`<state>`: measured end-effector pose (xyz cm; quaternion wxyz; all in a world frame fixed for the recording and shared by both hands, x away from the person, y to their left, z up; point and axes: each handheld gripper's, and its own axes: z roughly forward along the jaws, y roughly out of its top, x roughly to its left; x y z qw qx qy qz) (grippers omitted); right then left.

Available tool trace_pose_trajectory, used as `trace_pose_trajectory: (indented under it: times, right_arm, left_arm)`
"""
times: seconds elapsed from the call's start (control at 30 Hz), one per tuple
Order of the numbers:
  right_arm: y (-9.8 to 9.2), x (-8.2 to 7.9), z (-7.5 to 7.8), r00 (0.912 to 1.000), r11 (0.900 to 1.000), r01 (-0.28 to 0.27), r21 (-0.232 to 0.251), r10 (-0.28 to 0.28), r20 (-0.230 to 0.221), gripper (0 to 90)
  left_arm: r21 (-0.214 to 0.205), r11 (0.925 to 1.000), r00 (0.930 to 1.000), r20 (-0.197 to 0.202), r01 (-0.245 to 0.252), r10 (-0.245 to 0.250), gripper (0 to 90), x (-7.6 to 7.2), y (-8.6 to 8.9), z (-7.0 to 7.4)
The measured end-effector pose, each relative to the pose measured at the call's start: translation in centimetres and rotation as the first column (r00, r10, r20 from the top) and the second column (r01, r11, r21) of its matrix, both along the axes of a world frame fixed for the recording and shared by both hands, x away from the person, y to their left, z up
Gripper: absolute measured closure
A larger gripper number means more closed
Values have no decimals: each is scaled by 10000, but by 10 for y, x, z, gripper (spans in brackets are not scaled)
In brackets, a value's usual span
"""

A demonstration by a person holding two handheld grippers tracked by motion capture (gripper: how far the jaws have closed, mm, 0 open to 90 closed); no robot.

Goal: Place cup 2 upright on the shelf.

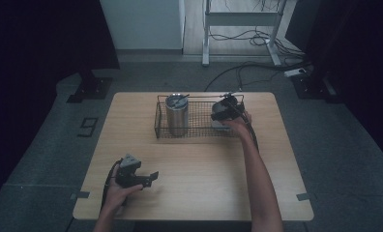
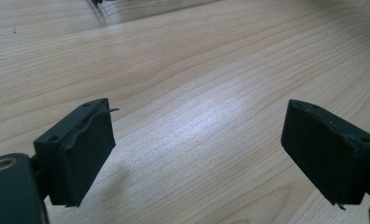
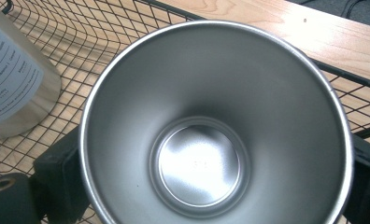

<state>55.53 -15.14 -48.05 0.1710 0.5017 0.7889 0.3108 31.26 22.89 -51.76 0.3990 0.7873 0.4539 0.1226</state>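
The right gripper [image 1: 227,115] stood over the right end of the wire basket [image 1: 161,126] at the table's [image 1: 189,193] far edge, its jaws on either side of an open steel cup [image 3: 216,126] sitting upright inside — whether the pads pressed the cup's wall I could not tell. Upright, the cup stayed stable beside the lidded tumbler [image 1: 176,115] at the basket's left end. The left gripper [image 1: 148,178] rested near the table's near-left corner, jaws apart and empty — probably parked out of the way
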Motion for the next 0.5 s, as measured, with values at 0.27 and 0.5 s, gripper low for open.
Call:
trace_pose_trajectory:
  times: [0.27,0.5]
  right_arm:
    - [-5,-9,20,9930,9951,394,902,-490,1073,29]
    - [-15,-21,36,9872,9895,454,1371,-654,1456,31]
  left_arm:
    - [3,10000,10000,0,-9,9,98,0,1,1]
    - [18,10000,10000,5,-74,74,98,-1,2,1]
